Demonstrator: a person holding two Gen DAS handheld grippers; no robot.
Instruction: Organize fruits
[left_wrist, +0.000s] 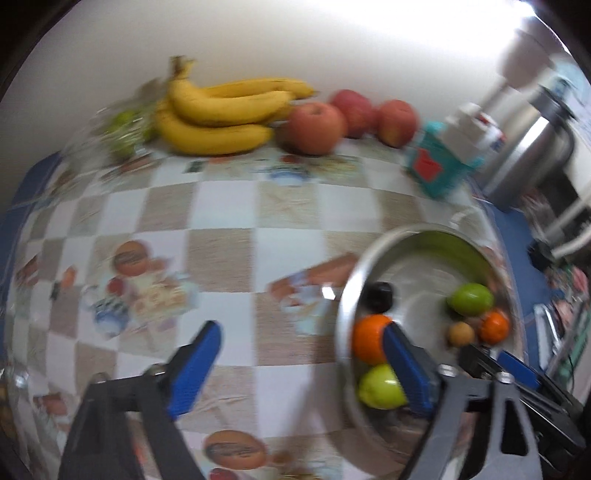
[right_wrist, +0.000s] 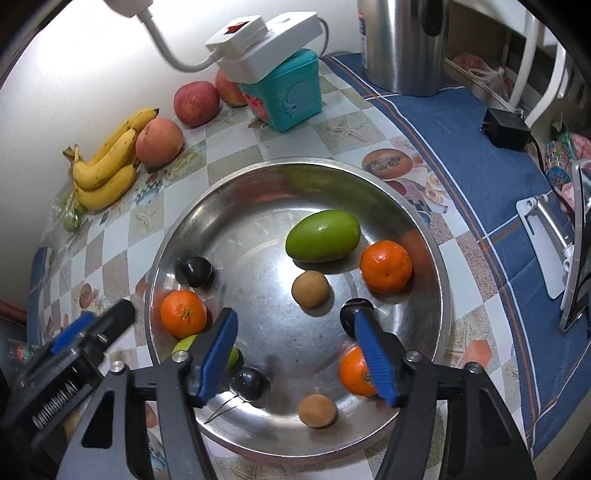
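Kitchen table, glossy checkered oilcloth (right_wrist: 229, 158) with printed food pictures, white wall behind. Nearest: right gripper (right_wrist: 295, 354) over the steel bowl (right_wrist: 258, 184), jaws apart, nothing between the pads. Left gripper (left_wrist: 303, 365) beside the bowl's rim, jaws wide apart, empty. Bowl is shiny and slippery; it holds small round mandarins (right_wrist: 386, 266), a smooth green oval fruit (right_wrist: 323, 236), dark plums (right_wrist: 197, 271), tan longans (right_wrist: 310, 288). Best to grip round fruit across its middle, gently. Far: bananas (left_wrist: 221, 118) and apples (left_wrist: 314, 125) by the wall.
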